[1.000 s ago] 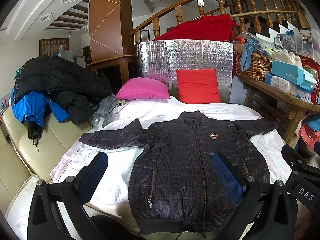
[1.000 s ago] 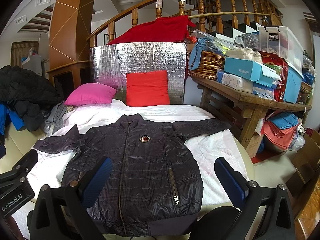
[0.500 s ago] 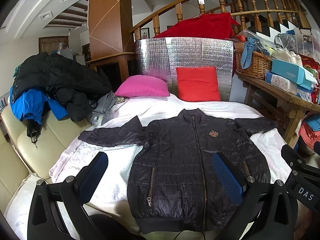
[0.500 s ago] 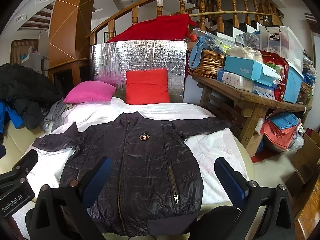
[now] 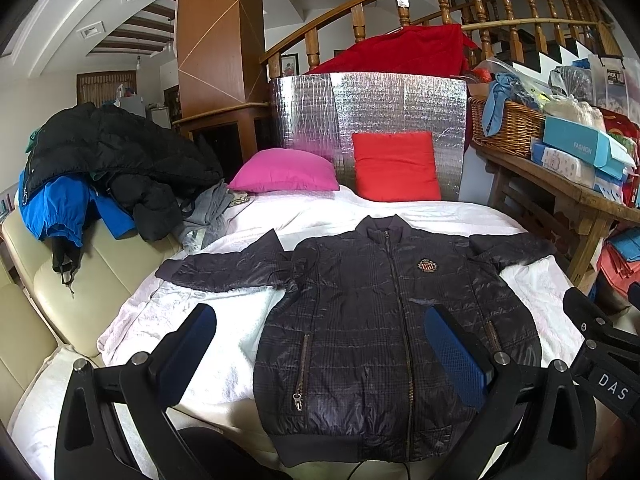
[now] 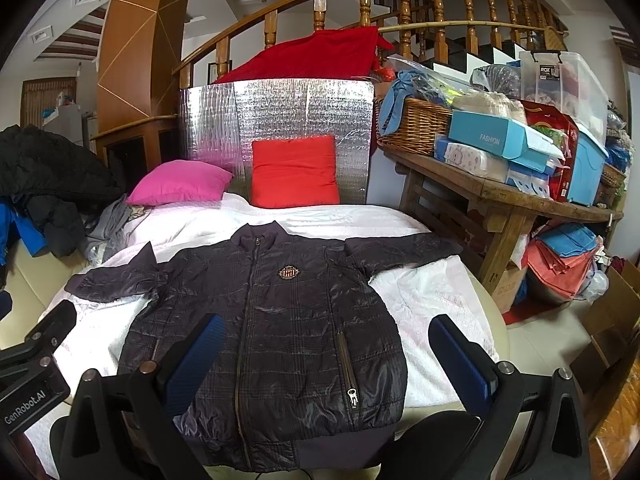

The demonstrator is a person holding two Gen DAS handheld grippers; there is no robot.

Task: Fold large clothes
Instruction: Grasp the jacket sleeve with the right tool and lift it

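Your dark puffy quilted jacket lies flat and zipped, front up, on the white cloth-covered bed, both sleeves spread out to the sides.

It looks soft, light and a bit shiny, so it may slip; pinch a sleeve cuff or the stretchy bottom band, where the cloth is thicker. Your left gripper and right gripper both hang above the near end of the jacket, level and pointing forward. Both claws are spread wide and hold nothing.
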